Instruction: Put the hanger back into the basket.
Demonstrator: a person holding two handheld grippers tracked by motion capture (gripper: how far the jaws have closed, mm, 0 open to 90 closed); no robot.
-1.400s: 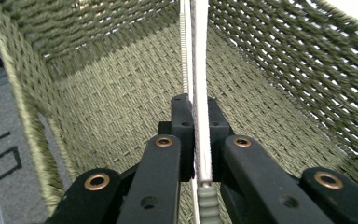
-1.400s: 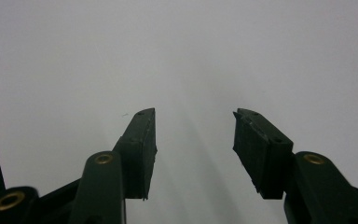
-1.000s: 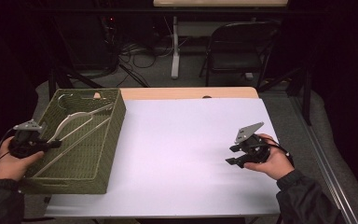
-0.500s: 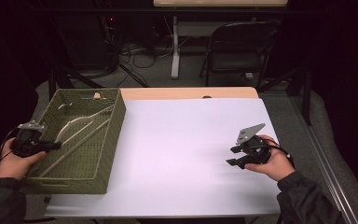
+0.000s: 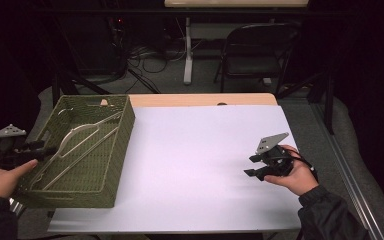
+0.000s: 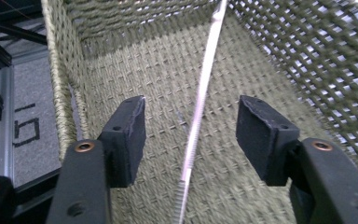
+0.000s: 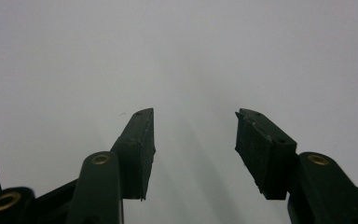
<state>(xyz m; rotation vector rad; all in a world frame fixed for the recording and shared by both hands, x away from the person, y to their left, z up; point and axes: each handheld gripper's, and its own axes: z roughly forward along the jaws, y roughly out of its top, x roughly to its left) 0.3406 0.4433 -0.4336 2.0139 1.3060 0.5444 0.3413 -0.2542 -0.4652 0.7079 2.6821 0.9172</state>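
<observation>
High view: hanger in basket (green)

table: wooden, far edge bare | sheet: white, covers most of the top | basket: green woven, on table's left end, overhanging the sheet's left edge

Count on the table: 1 basket, 1 hanger, 2 grippers.
One green woven basket at the table's left edge, one pale hanger lying inside it. One white table. Two handheld grippers: left gripper at the basket's rim, right gripper over the tabletop. Behind the table: one dark folding chair.
</observation>
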